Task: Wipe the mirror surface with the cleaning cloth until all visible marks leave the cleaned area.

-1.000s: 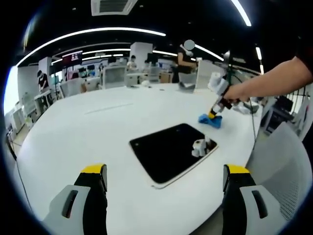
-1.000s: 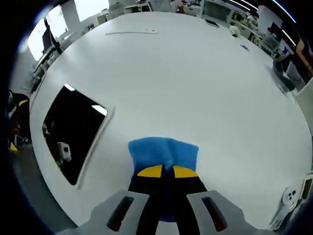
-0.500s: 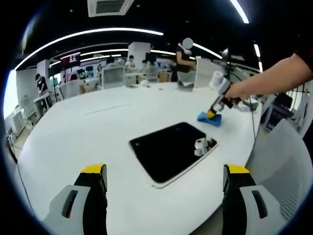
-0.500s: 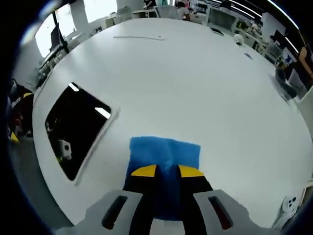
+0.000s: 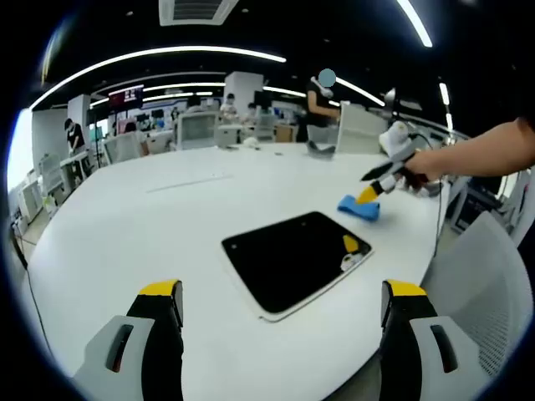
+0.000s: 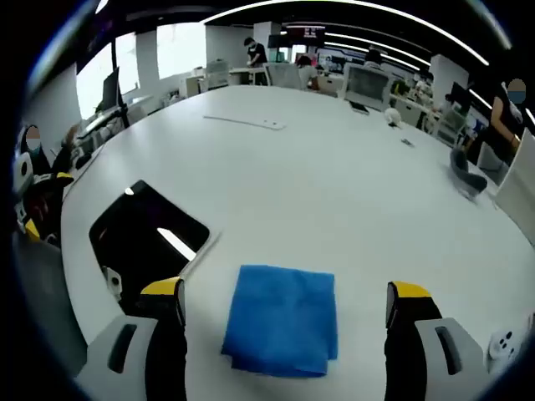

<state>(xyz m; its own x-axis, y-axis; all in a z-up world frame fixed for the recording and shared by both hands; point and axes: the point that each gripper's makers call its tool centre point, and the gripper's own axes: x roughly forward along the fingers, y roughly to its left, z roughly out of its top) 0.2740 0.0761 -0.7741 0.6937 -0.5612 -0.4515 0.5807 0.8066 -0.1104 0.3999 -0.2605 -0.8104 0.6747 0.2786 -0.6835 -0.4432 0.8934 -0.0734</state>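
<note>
Left gripper view: left gripper [image 5: 276,326] held above the near edge of the large round white counter [image 5: 125,225]; yellow-tipped fingers [image 5: 159,292] spread wide apart, nothing between them. Flat dark rectangular mirror with rounded corners and a pale rim [image 5: 292,259] lying on the counter ahead, reflecting a yellow tip near its right corner. Folded blue cleaning cloth [image 5: 359,207] lying on the counter beyond the mirror's right corner, near it but apart. Right gripper [image 5: 372,190] held by a person's hand [image 5: 418,171], raised just above the cloth, tips pointing down toward it; spread of its fingers not readable from here. Grey chair back [image 5: 476,276] at the counter's right edge.

Right gripper view: right gripper [image 6: 284,301] with fingers [image 6: 163,292] wide apart, holding nothing. Blue cleaning cloth [image 6: 282,317] flat on the counter [image 6: 334,175] between and beyond the fingers, untouched. Mirror [image 6: 146,242] to the left of the cloth, apart from it, reflecting a ceiling light strip.
</note>
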